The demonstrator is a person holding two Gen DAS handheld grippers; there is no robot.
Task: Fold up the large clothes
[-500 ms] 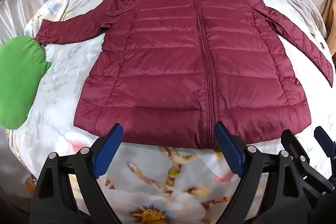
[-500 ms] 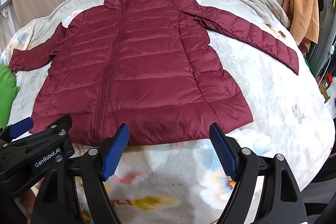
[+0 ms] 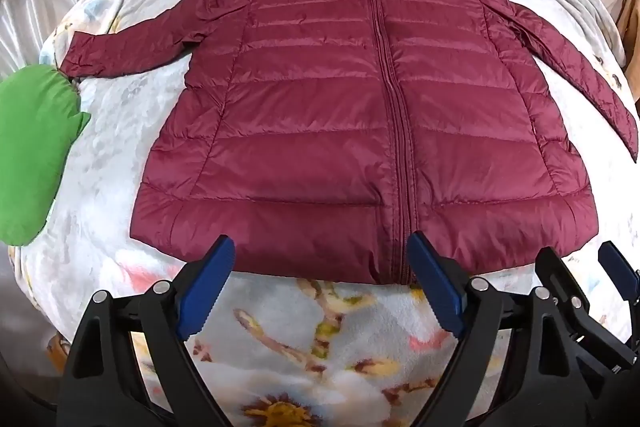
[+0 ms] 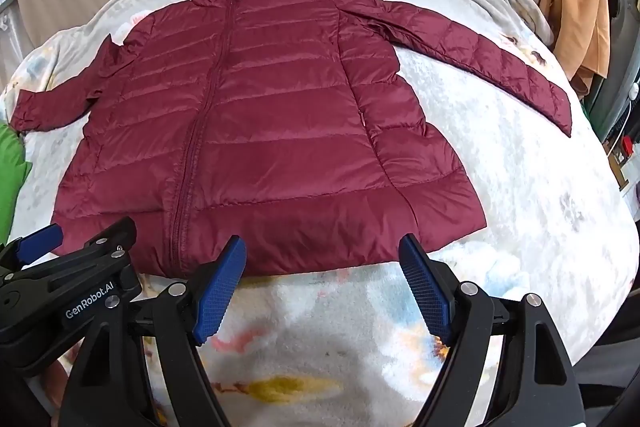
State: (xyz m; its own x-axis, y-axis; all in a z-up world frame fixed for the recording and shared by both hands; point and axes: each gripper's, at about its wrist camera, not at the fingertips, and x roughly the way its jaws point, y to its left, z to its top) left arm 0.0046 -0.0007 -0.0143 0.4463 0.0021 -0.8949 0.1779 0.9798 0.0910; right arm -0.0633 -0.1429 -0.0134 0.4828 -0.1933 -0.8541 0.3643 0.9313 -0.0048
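Left wrist view: the left gripper (image 3: 322,283), wide open and empty, hovers at the hem of the maroon jacket (image 3: 340,115) spread flat on the floral blanket (image 3: 320,339); right wrist view: the right gripper (image 4: 322,287) likewise gapes empty at the hem.

Jacket (image 3: 340,115) (zipped) on floral blanket (image 3: 328,347)
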